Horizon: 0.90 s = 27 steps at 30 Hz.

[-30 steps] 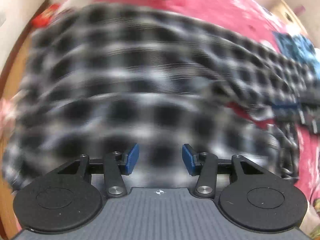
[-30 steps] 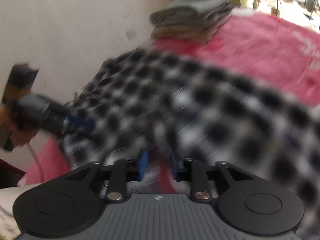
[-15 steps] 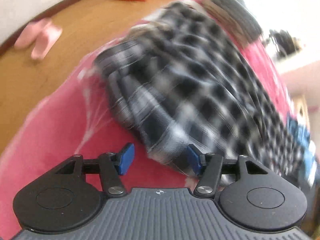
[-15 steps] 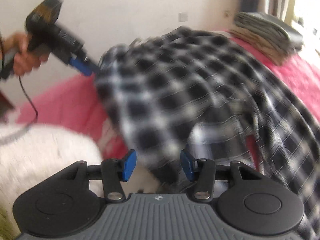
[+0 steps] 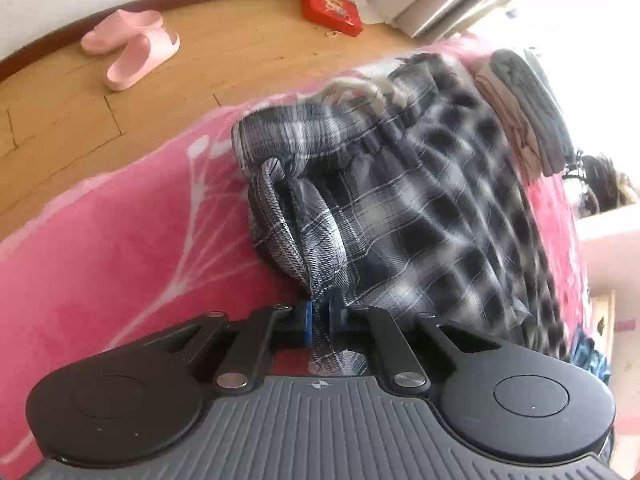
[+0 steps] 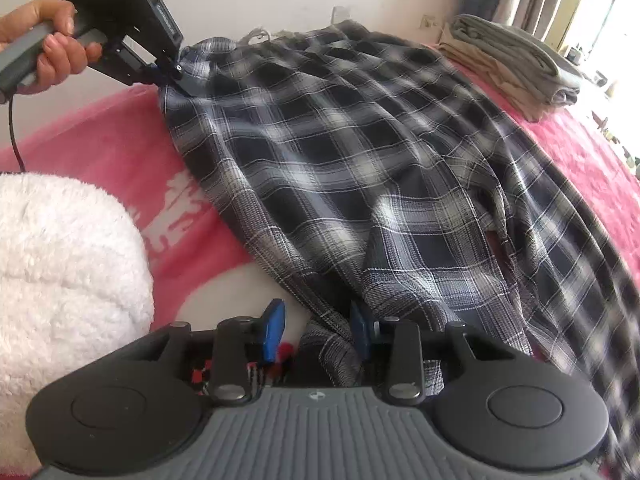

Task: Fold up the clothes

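The plaid garment point(image 5: 420, 216) is spread on the pink blanket point(image 5: 120, 248) directly ahead of both tools. A bunched corner is pinched between the nearly closed blue pads of the left gripper point(image 5: 320, 318); fabric is gathered into rolled folds just beyond the tips. In the right wrist view, the left gripper point(image 6: 176, 74) is seen held level in a bare hand point(image 6: 48, 46) at the far edge of the cloth. The right gripper point(image 6: 316, 334) is held low with pads parted, a hem edge lying between them, touching the right-hand pad. The black, grey and white check pattern is creased, with a gathered waistband point(image 5: 360, 136) visible ahead of the left tool.
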Tool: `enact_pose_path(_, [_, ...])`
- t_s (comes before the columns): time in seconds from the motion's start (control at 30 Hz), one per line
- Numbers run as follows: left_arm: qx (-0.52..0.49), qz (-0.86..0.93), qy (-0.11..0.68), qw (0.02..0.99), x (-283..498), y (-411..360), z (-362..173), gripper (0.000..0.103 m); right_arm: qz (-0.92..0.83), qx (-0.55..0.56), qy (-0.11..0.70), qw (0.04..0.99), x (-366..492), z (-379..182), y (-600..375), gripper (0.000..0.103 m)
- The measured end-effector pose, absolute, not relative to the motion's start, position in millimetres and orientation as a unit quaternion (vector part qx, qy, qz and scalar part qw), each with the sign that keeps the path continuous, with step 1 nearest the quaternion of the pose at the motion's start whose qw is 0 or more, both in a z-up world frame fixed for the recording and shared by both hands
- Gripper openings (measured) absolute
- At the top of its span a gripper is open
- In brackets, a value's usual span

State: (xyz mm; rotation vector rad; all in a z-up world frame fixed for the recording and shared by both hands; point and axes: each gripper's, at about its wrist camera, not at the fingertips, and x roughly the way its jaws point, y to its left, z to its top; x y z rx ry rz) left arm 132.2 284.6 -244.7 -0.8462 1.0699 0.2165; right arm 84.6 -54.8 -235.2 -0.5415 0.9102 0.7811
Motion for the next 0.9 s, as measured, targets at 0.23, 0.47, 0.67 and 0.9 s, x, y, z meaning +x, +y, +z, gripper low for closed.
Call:
enact_pose_path(0.23, [-0.394, 0.091, 0.518, 0.754, 132.8, 310.7, -210.7, 0.004, 0.399, -0.127, 0.500, 0.758, 113.9, -213.2, -83.3, 0.002])
enact_pose_path(0.47, [-0.379, 0.107, 0.566, 0.724, 141.4, 324.5, -244.1, 0.004, 0.407, -0.020, 0.633, 0.658, 147.0, -264.2, -89.0, 0.002])
enact_pose_path(0.67, [-0.388, 0.083, 0.562, 0.726, 134.0, 329.0, -252.6, 0.005, 0.404, 0.000, 0.591, 0.699, 151.5, -217.6, -109.1, 0.008])
enact_pose_path(0.9, [-0.412, 0.074, 0.551, 0.722, 129.1, 332.4, -259.6, 0.030, 0.374, -0.214, 0.470, 0.771, 104.6, -187.2, -100.0, 0.068])
